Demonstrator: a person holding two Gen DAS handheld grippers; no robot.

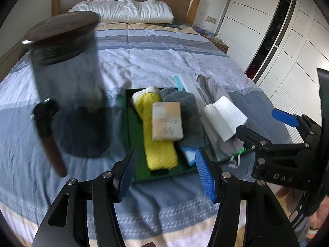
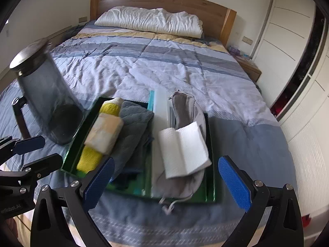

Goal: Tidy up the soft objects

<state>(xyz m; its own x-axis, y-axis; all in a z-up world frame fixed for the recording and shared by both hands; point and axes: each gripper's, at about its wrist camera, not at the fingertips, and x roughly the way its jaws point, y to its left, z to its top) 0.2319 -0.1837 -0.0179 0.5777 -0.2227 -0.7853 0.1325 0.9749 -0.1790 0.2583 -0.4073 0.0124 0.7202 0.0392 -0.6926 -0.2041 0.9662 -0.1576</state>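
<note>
left gripper (image 1: pixel 167 173) nearest in the left wrist view, blue ribbed pads spread apart, nothing between them, hovering over the near edge of the green tray (image 1: pixel 129 135). right gripper (image 2: pixel 166 183) in its own view, fingers spread wide and empty, above the tray's near rim (image 2: pixel 70 156); it also shows at the right edge of the left wrist view, jaws apart. a bit of a hand (image 1: pixel 319 212) shows behind it there.

tray sits on the striped blue bedspread (image 1: pixel 156 55). soft objects all lie in the tray. left part: yellow knit cloth (image 1: pixel 156 140), rolled, lengthwise, with a pale wrapped tissue pack (image 1: pixel 167 121) resting on top of it and partly on the grey towel (image 1: pixel 185 107) just beside. a blue-and-white sponge-like piece (image 1: pixel 188 153) at the towel's near end, hard to tell what. a pale divider strip (image 2: pixel 158 111) runs lengthwise between the parts. right part: grey drawstring bag (image 2: pixel 185 107), folded white paper towel (image 2: pixel 183 150) lying on it; bag's cord hangs over the near rim.

left of the tray, on the bedspread, a tall dark see-through bin with a round lid (image 2: pixel 47 94), blurred; a dark brush-like handle (image 1: pixel 48 138) next to it.

far back: white pillow (image 2: pixel 150 21), wooden headboard (image 2: pixel 164 1), white wardrobe doors (image 2: pixel 287 30) on the right.
</note>
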